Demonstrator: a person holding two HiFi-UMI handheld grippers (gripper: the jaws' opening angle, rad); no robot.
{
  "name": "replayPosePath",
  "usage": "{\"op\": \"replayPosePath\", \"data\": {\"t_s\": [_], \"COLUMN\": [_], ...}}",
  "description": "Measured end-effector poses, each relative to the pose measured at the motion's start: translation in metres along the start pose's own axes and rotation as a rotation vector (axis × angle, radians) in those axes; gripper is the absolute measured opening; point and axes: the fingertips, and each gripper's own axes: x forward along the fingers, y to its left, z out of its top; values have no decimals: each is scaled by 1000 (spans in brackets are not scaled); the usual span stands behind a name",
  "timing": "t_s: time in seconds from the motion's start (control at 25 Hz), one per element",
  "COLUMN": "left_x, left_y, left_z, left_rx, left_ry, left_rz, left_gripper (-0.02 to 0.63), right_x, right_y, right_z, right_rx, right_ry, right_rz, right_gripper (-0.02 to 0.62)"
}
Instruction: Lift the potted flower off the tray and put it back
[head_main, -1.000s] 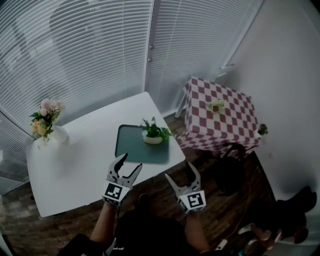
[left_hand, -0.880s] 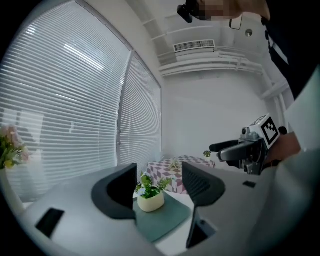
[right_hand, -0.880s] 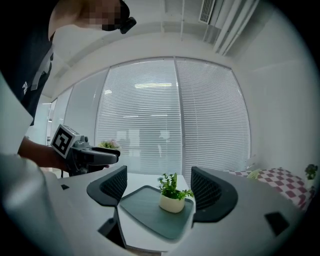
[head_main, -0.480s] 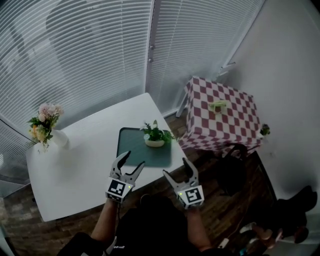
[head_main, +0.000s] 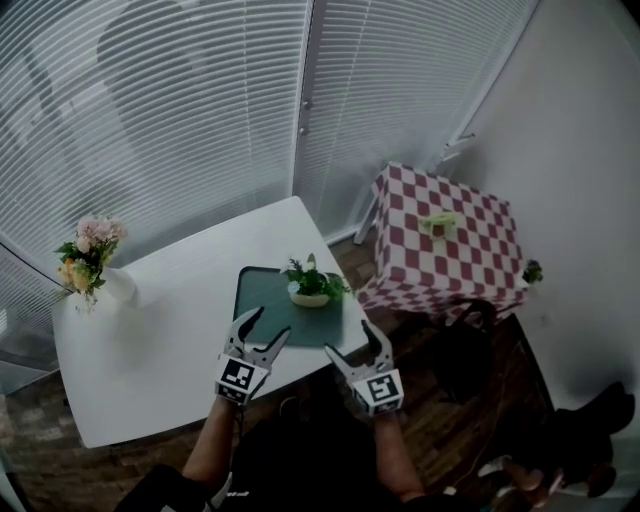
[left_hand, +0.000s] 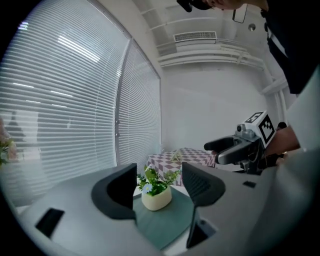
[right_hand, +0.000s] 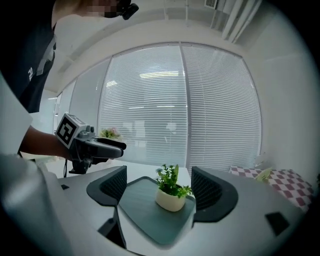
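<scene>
Both claws nearer the green tray (head_main: 263, 298) than before | left claw (head_main: 266, 323), right claw (head_main: 351, 338) spread, empty | potted flower (head_main: 309, 287) upright on that tray, desk's (head_main: 160, 320) near right | risk: off-centre pinch catches leaves, tips pot

White table (head_main: 150, 340): one.
Green tray (head_main: 268, 300): one, on white table.
Potted flower (head_main: 312, 285): one, on white table, in tray.
Vase of pink and yellow flowers (head_main: 92, 268): one, on white table's left end.
Grippers: two, left gripper (head_main: 268, 322) and right gripper (head_main: 350, 338), at white table's near edge.
Red-and-white checked table (head_main: 450, 255): one, right of white table.
Window blinds (head_main: 150, 120): two, behind white table.
</scene>
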Motion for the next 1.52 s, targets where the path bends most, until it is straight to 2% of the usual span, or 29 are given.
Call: {"op": "replayPosePath", "data": {"t_s": [0.24,0.44,0.72,0.92,1.24,1.52], "left_x": [24,45,74,87,106,124], "left_y": [7,15,28,34,41,41], "left_z": [-16,-37,-75,-89,-124,-146], "left_rx": [-1,-73,35,49,27,34], "left_ry": [33,70,158,171,242,263], "left_rz": [6,-11,-1,-1,-13,-52], "left_gripper": [262,262,267,272,275,276], "right_x": [21,42,65,78,105,131], "right_y": [-17,-30,-47,-51,-58,-59], "right_z": [-17,-36,-54,-74,-112,-135], "right_rx": [-4,4,36,26,66,73], "right_ry": [67,63,64,126,181,230], "right_rz": [39,66,86,113,151,188], "right_gripper": [368,368,368,368,371,373]}}
